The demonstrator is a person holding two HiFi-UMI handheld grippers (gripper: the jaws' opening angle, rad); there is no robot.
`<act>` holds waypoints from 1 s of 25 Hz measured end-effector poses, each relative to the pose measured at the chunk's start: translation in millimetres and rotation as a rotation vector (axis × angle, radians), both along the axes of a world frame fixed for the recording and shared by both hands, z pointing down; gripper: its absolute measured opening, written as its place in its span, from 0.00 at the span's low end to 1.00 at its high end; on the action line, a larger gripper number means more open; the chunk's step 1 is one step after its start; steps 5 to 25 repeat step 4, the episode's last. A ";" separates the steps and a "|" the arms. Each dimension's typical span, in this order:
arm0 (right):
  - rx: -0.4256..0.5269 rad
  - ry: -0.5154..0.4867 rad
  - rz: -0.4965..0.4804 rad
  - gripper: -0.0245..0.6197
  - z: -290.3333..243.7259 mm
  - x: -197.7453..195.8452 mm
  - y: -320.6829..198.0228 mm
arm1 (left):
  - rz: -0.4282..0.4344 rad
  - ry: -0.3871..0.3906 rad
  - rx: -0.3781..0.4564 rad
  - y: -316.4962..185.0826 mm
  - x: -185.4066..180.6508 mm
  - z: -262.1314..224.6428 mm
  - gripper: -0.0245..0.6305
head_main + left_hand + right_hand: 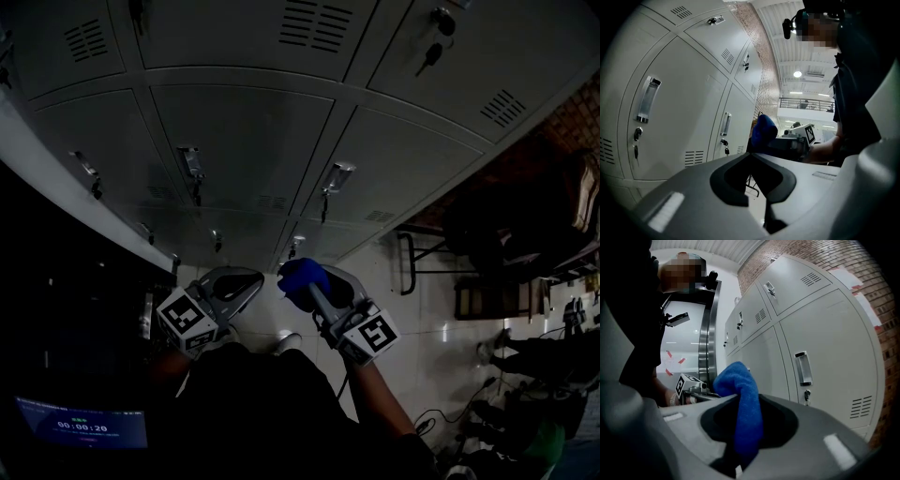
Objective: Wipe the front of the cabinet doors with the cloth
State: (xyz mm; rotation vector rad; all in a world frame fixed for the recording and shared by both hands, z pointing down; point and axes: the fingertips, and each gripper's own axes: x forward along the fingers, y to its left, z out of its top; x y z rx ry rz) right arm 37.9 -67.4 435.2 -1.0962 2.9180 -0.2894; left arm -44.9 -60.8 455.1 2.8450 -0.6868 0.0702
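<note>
A bank of grey metal cabinet doors [244, 141] fills the upper head view, each door with a recessed handle and a key. A blue cloth [302, 277] sticks out of my right gripper [314, 286], which is shut on it and held low, short of the doors. In the right gripper view the cloth [743, 404] stands up between the jaws, with the doors [825, 348] to the right. My left gripper [234, 286] hangs beside it, shut with nothing in it. From the left gripper view the cloth [763, 131] shows beyond the jaws, and doors [675, 108] lie to the left.
A dark screen [84, 427] with a timer sits at the lower left. At the right are a black metal frame [412, 258], dark furniture [525, 225] and cables on a pale tiled floor [422, 319]. A brick wall [862, 268] borders the cabinets.
</note>
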 end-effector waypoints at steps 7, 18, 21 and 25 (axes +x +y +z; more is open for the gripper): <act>0.011 0.001 -0.011 0.17 -5.0 -4.4 0.1 | 0.002 0.003 -0.004 1.9 2.7 0.4 0.04; 0.011 0.001 -0.011 0.17 -5.0 -4.4 0.1 | 0.002 0.003 -0.004 1.9 2.7 0.4 0.04; 0.011 0.001 -0.011 0.17 -5.0 -4.4 0.1 | 0.002 0.003 -0.004 1.9 2.7 0.4 0.04; 0.011 0.001 -0.011 0.17 -5.0 -4.4 0.1 | 0.002 0.003 -0.004 1.9 2.7 0.4 0.04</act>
